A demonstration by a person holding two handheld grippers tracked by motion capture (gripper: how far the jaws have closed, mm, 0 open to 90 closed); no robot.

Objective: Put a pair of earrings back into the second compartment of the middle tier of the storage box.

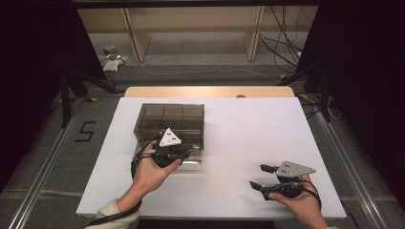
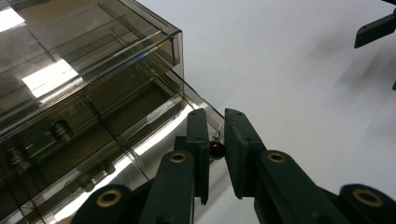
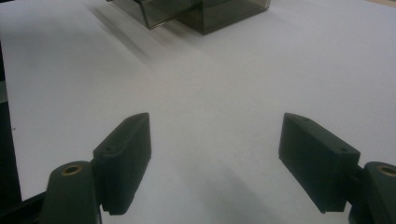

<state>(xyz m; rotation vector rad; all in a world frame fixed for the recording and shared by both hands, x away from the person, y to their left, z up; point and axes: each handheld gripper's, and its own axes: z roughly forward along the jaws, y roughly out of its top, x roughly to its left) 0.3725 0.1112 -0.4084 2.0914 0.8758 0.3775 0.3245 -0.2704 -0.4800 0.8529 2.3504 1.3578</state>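
A smoky see-through drawer box [image 1: 172, 119] stands on the white table top [image 1: 248, 124]. Its bottom drawer [image 2: 154, 135] is pulled out a little toward me. My left gripper [image 1: 185, 152] is at the drawer's front right corner. In the left gripper view its jaws [image 2: 215, 122] stand nearly together, shut on a small red bead with a metal loop [image 2: 216, 148]. My right gripper [image 1: 258, 175] rests low over the table at the front right, pointing left. Its jaws [image 3: 217, 128] are wide open with nothing between them.
The box [image 3: 205, 11] lies far ahead in the right gripper view. Several small dark parts sit in the box's upper compartments [image 2: 60, 130]. Bare white table spreads between the two grippers and to the right of the box. A wooden edge [image 1: 210, 90] borders the table's far side.
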